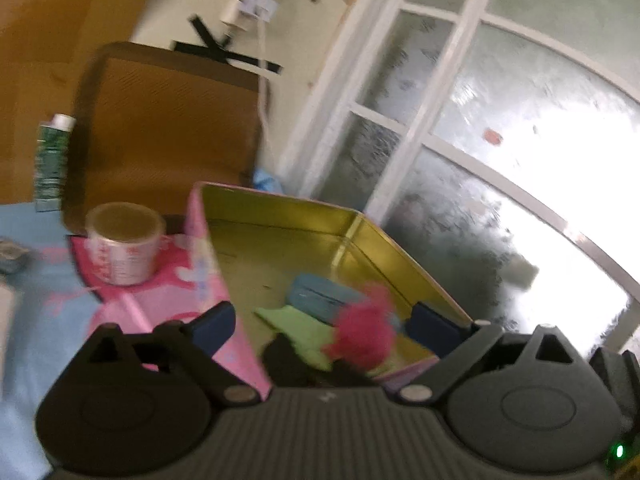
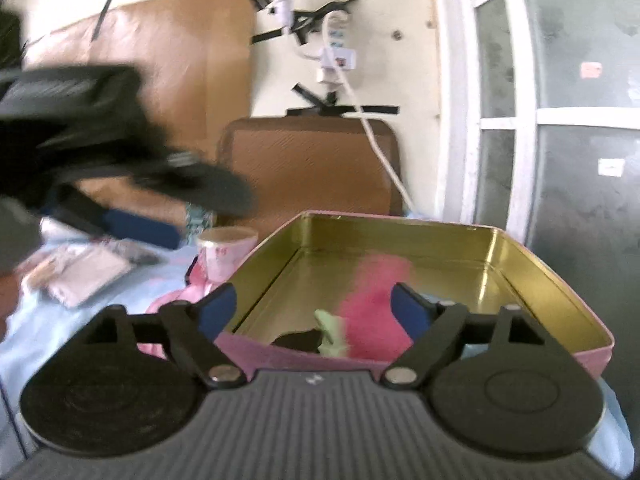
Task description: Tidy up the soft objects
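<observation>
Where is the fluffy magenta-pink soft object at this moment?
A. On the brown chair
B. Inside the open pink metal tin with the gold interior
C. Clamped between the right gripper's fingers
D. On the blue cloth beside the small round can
B: the fluffy magenta-pink soft object lies inside the open pink metal tin, near a green cloth piece, and no gripper holds it.

A home room: blue bedsheet [image 2: 80, 320], frosted window [image 1: 500, 140]

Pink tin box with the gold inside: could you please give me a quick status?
Both grippers, left and right, open, empty. Pink tin box holds pink fluffy piece, green cloth, blue pad. Nothing blocking.
</observation>
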Demonstrator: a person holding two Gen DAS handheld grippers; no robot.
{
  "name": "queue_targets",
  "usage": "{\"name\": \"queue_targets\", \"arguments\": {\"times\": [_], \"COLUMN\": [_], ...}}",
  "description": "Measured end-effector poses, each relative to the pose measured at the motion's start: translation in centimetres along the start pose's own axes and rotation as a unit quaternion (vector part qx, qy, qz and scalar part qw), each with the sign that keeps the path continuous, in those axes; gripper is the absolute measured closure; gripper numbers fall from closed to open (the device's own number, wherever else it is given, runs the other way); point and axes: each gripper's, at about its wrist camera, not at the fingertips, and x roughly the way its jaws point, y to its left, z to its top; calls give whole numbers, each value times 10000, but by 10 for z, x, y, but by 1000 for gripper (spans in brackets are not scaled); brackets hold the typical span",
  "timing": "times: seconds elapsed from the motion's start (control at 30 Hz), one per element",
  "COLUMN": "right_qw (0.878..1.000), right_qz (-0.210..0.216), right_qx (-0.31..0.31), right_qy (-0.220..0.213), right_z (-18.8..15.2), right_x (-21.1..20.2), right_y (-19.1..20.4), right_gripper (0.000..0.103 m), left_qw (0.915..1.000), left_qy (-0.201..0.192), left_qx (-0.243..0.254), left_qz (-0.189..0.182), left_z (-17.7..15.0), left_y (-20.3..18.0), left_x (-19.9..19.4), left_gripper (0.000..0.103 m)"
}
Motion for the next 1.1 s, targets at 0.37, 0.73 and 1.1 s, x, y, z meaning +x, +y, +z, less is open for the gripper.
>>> {"name": "queue_targets", "arguments": {"times": [0.37,0.73,1.1], "right_qw": [9936,9769,9690], "right_qz": [878,1958,2122], "right_qx": [-228,-802,-736], "right_qy": [-676,309,1028], "right_z": [9,-8,-10], "right_x": [0,21,55], "right_y": [60,147,175], "right_gripper": [13,13,13], "left_qw": [9879,9649,9538], "left_qy": [-899,-1052,-985], "left_qx": [-312,-829,-1780], "left_qz": [1225,2260,2212], "left_z": [-31,-60,-91], "left_y": [73,151,205], "left_x": [-110,-167,-177], "left_gripper": [1,1,1]}}
